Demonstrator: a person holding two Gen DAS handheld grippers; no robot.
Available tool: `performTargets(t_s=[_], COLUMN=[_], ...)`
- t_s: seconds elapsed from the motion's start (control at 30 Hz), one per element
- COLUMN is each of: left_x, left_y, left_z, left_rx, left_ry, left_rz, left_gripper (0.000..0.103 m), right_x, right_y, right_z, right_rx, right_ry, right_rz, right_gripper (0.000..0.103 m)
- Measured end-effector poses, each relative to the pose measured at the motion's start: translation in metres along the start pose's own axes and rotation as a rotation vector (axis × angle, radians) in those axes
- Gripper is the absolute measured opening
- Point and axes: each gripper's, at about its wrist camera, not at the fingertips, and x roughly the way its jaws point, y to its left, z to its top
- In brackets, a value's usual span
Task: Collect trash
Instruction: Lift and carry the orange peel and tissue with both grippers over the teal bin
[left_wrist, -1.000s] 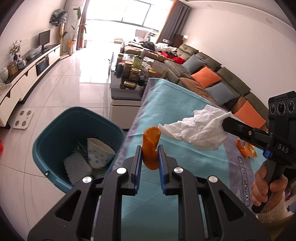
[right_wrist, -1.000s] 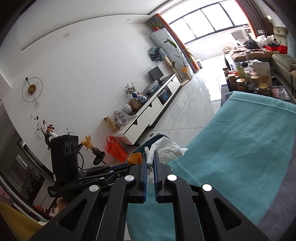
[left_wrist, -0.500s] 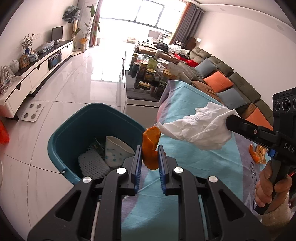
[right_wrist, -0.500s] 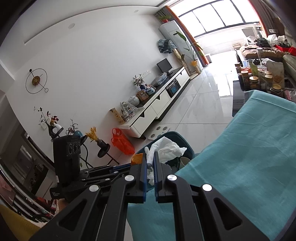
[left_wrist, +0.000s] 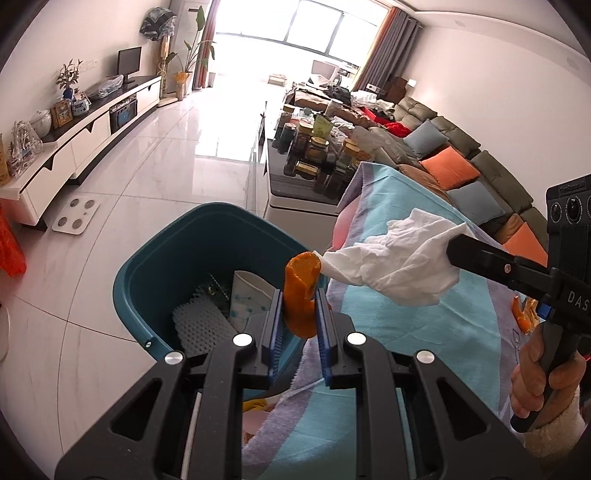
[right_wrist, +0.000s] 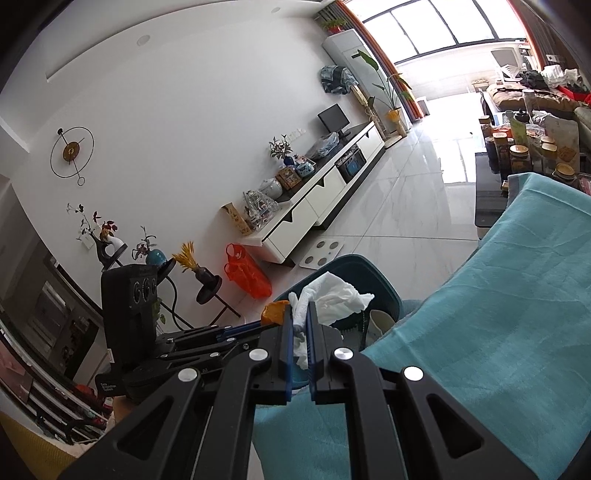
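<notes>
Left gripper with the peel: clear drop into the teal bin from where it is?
Probably yes. The left gripper holds the orange peel at the teal bin near its rim; the bin is open-topped. The tissue in the right gripper hangs beside, not in the way.

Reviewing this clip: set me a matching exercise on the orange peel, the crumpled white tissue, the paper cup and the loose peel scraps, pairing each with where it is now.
Things:
1. orange peel
2. crumpled white tissue
3. paper cup
4. loose peel scraps

Places:
A. lying on the teal cloth
B. clamped in the right gripper
C. inside the teal bin
D. clamped in the left gripper

Pairs: 1-D, 2-B, 3-C, 4-A
</notes>
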Motion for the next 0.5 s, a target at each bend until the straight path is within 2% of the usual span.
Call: performTargets(t_s=[0.5], left_x=[0.012], left_y=[0.015], left_z=[0.001], left_rx=[-0.022], left_ry=[0.008], left_rz=[0.034], left_gripper=[0.017], right_x=[0.028], right_y=[0.007], right_z=[0.007], right_rx=[-0.001], right_ry=[0.046], right_rz=[0.005], right_gripper=[0.005])
